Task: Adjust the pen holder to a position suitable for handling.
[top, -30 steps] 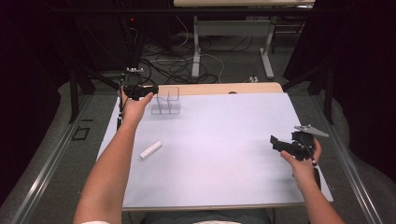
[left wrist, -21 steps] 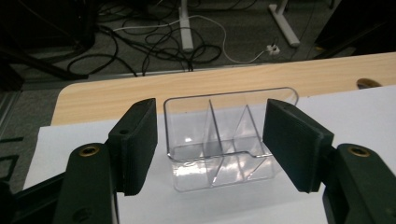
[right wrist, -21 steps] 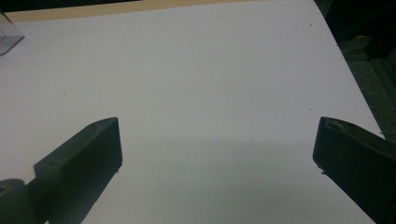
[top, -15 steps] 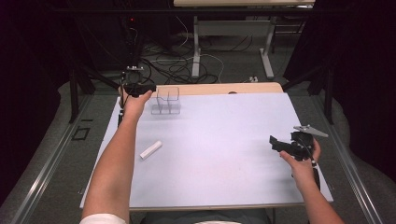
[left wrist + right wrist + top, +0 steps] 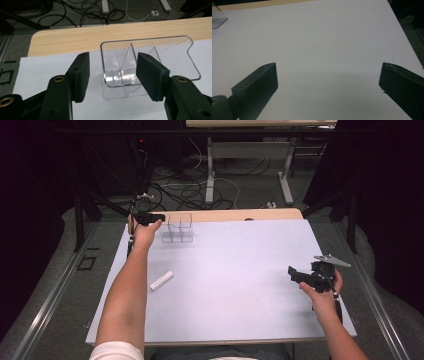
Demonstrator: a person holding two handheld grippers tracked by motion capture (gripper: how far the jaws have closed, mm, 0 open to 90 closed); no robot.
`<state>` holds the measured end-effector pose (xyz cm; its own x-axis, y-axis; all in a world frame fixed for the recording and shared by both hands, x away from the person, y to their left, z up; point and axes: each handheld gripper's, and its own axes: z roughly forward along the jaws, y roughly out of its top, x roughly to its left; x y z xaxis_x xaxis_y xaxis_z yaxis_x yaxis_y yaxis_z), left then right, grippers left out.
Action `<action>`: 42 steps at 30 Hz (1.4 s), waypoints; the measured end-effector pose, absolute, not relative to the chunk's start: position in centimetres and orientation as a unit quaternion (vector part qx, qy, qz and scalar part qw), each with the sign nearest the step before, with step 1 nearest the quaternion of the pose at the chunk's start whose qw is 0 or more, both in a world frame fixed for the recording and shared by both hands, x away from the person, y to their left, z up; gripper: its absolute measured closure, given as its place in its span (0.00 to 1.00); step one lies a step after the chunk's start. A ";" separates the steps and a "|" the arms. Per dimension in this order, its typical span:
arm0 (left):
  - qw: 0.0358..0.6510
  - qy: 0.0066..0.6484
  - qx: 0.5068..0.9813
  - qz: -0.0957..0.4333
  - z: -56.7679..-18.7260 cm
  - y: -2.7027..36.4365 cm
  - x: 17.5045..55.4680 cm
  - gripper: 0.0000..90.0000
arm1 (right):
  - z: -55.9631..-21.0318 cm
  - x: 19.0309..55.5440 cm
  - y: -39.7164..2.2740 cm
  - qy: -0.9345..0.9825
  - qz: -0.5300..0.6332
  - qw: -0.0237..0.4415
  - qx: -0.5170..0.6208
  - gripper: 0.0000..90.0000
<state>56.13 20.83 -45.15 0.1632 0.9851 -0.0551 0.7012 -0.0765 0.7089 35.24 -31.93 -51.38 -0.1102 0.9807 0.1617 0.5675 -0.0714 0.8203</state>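
We find the left gripper (image 5: 112, 75) at the tray (image 5: 180, 228), upper left of the high view. Its jaws have just been closing, straddling the tray's near corner wall without yet pressing it. The clear, light tray may slide or tip under an off-centre pinch. The left gripper view reveals its inner dividers; the high view adds the white stick (image 5: 161, 280). The right gripper (image 5: 300, 276) rests wide open, lower right.
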 end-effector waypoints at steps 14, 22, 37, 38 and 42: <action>0.291 0.626 0.693 0.208 -46.3 21.6 56.7 0.64 | -51.3 35.2 -31.9 0.628 0.402 0.252 0.617 0.03; 0.284 0.634 0.690 0.206 -46.5 21.7 56.8 0.68 | -51.4 35.2 -31.9 0.628 0.401 0.251 0.618 0.04; 0.281 0.635 0.696 0.183 -46.9 21.7 56.2 0.86 | -51.3 35.2 -31.7 0.631 0.403 0.248 0.615 0.05; 0.282 0.635 0.697 0.179 -46.9 21.6 56.2 0.89 | -51.4 35.2 -31.8 0.631 0.402 0.248 0.616 0.05; 0.281 0.643 0.689 0.181 -46.9 21.4 56.0 0.97 | -51.4 35.2 -31.9 0.632 0.401 0.249 0.614 0.05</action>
